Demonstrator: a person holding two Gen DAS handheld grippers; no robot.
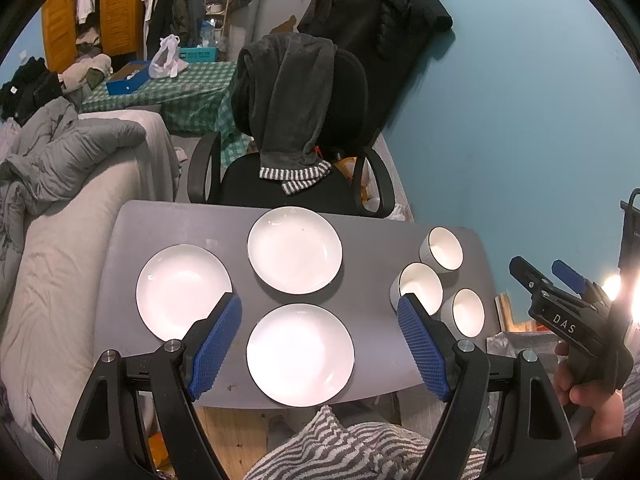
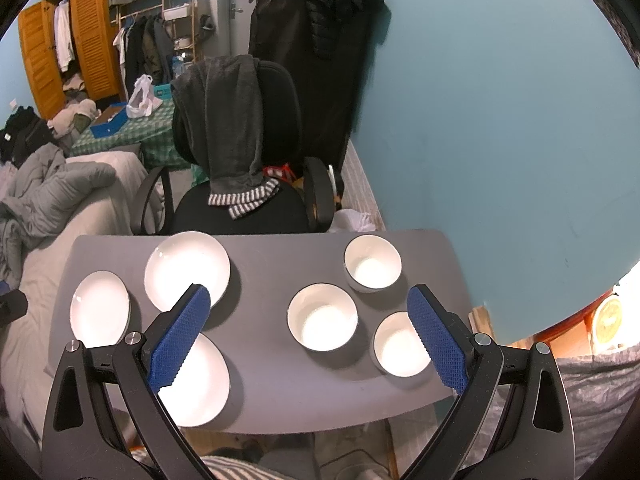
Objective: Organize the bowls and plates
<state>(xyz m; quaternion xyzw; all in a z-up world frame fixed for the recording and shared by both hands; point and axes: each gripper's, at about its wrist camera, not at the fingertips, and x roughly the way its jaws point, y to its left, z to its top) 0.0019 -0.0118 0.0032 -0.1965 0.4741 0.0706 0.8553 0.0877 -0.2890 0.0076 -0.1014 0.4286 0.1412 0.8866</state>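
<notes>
White letters "DAS" mark the black right gripper [image 1: 560,280]; both it and the blue-padded left gripper [image 1: 320,344] hover spread above the grey table [image 1: 372,364].

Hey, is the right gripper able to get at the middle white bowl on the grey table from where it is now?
Probably yes. The right gripper is open above the middle white bowl, with nothing over it; the neighbouring white bowls stand apart.
</notes>
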